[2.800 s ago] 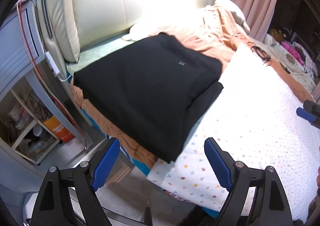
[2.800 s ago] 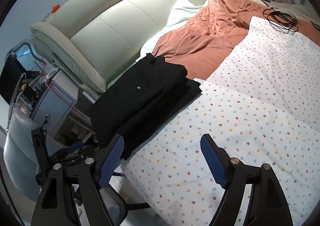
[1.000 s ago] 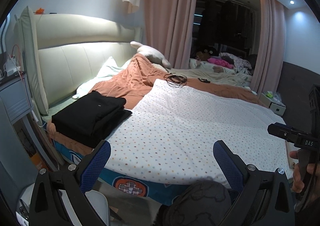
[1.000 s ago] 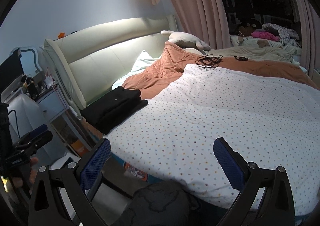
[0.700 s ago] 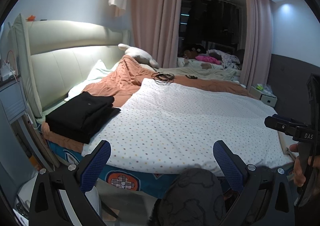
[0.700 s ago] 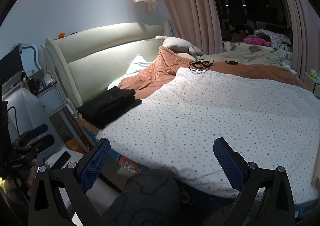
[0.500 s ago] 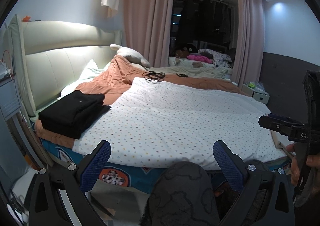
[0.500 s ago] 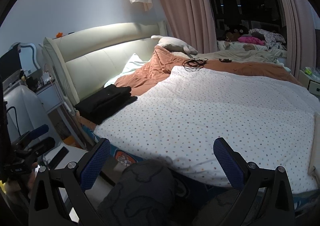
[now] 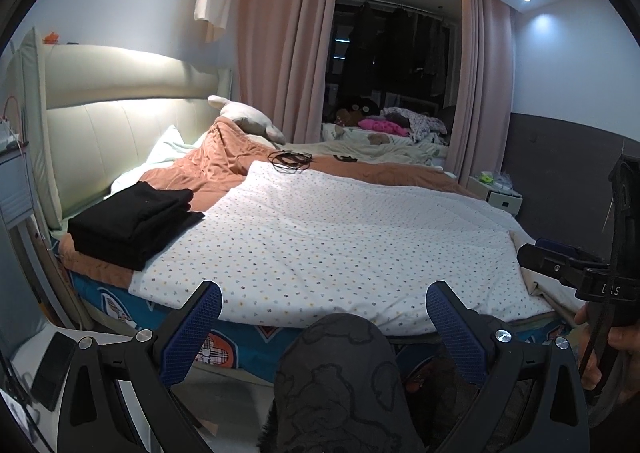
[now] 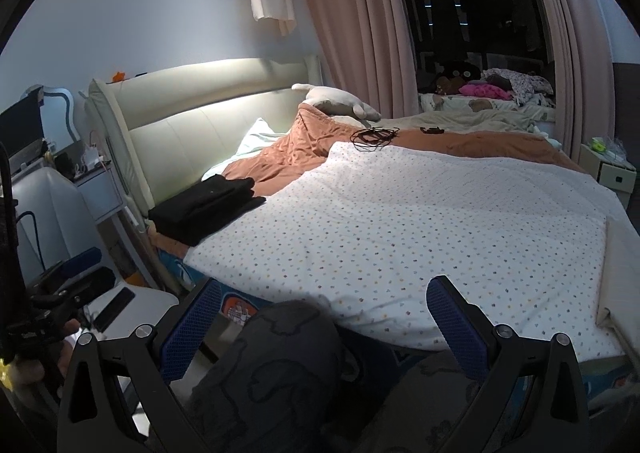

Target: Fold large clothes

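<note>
i am holding my left gripper point(image 9: 322, 317) and right gripper point(image 10: 324, 315) wide and empty, well apart from the folded black garment stack point(image 9: 134, 219), which is resting at the bed's point(image 9: 360, 237) headboard corner, seemingly finished.

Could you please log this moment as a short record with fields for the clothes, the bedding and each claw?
clothes: folded black clothes, stacked at the bed corner near the headboard
under the stack: orange blanket
bedding: dotted white quilt, spread flat, bare of clothes
other item: black cable coil at the quilt's far edge
left claw: open, empty, off the bed
right claw: open, empty, off the bed
</note>
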Tool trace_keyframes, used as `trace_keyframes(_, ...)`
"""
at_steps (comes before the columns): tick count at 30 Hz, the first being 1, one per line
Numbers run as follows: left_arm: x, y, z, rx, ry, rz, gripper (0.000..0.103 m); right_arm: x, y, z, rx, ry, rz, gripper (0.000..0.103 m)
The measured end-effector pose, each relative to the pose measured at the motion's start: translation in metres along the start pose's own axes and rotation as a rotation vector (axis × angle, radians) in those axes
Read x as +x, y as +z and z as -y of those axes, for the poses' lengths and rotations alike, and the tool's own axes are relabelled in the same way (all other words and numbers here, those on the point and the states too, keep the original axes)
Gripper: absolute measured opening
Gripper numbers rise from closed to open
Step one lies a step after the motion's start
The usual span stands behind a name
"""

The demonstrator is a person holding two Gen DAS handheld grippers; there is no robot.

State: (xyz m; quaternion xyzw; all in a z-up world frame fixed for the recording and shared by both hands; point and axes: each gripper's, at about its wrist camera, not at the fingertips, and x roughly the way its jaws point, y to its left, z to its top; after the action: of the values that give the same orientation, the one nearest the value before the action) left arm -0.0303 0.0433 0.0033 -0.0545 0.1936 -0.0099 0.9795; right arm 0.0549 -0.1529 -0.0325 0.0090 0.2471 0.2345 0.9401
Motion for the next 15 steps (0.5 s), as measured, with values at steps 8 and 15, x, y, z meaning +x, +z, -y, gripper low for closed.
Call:
trace_keyframes(8,-0.008,0.001,-0.006,-0.011,0.002,0.017,0.102,-0.010,0.000,0.000,0.007,-0.016,0.022,0.103)
trace_keyframes(15,-0.012,0.003,-0.010,-0.006,0.008,0.027,0.102,-0.014,-0.002,-0.002,0.004,-0.026,0.026,0.103)
